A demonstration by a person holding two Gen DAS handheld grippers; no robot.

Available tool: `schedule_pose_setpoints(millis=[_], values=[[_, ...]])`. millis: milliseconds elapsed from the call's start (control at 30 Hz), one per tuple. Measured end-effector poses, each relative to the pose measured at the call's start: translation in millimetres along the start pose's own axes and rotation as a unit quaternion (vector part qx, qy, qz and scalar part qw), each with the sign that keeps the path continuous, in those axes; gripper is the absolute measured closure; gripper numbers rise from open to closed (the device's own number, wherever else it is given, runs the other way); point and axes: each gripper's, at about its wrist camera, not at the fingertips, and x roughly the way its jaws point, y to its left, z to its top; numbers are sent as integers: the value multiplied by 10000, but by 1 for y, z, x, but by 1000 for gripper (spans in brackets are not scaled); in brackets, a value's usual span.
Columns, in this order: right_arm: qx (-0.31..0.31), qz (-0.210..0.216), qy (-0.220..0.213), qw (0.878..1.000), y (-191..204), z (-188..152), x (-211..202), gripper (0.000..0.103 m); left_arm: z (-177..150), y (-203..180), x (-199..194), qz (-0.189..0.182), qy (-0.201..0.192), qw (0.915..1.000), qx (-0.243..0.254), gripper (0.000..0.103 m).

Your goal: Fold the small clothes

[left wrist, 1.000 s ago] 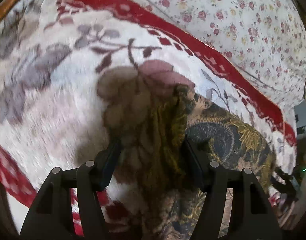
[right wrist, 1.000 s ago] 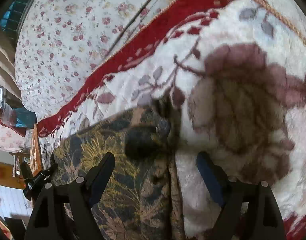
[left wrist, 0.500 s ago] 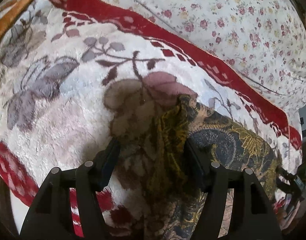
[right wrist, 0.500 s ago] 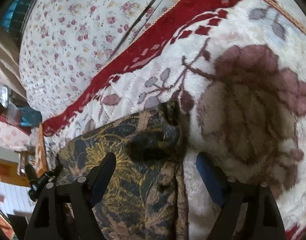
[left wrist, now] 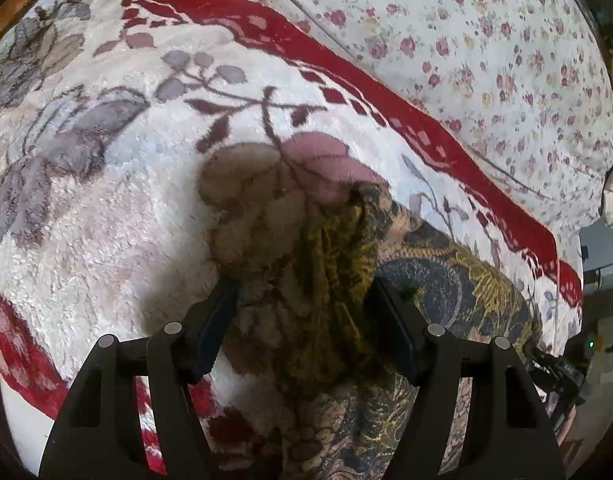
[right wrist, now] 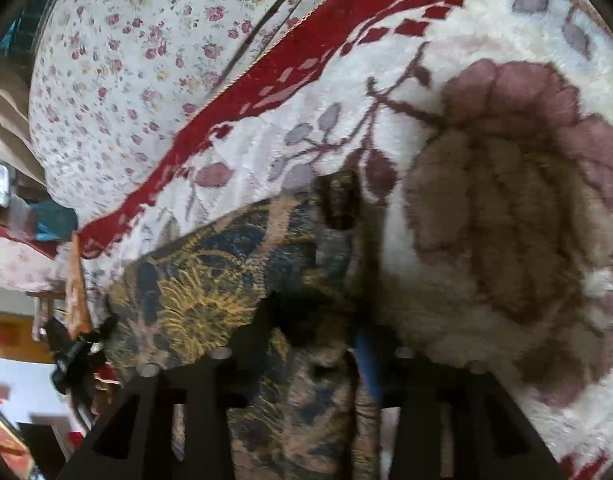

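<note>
A small garment (left wrist: pixel 458 280) with a dark blue, gold and brown pattern lies on a plush flowered blanket (left wrist: pixel 106 240). Its left edge is bunched into a standing fold between the fingers of my left gripper (left wrist: pixel 302 300). Those jaws are opening: the right pad lies against the fold and the left pad stands off it, over the blanket. In the right wrist view, the garment (right wrist: pixel 210 280) spreads to the left. My right gripper (right wrist: pixel 324 336) is closing, blurred, around the garment's right edge, with cloth between its fingers.
The blanket's red border (left wrist: pixel 386 96) runs across the far side. Beyond it lies a sheet with small flowers (left wrist: pixel 486 40). Furniture and clutter (right wrist: pixel 26 240) stand at the bed's far left in the right wrist view.
The right gripper's jaws have drawn much closer together around the garment's edge. The left gripper has stayed over the bunched fold, its jaws barely wider.
</note>
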Motion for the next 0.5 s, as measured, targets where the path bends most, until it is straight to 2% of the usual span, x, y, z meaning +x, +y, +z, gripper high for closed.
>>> schedule_pose_setpoints(millis=[67, 200, 233, 333, 400, 433, 500], values=[[-93, -59, 11, 9999, 5, 0, 2, 44, 2, 3, -4, -5, -107, 9999, -90, 33], [-329, -271, 5, 9991, 15, -2, 6, 43, 5, 9, 0, 64, -73, 9997, -243, 33], [-376, -318, -9, 9988, 17, -2, 6, 43, 6, 7, 2, 97, -55, 9997, -231, 33], [-350, -568, -122, 9977, 14, 0, 4, 64, 5, -5, 5, 32, -11, 10000, 21, 33], [-220, -441, -113, 9987, 9, 2, 3, 64, 1, -15, 11, -264, 167, 9993, 188, 33], [-195, -417, -101, 9989, 8, 2, 3, 64, -1, -19, 14, -260, 215, 9991, 265, 33], [-162, -291, -59, 9994, 7, 5, 6, 57, -2, -29, 24, 31, 283, 9983, 511, 33]])
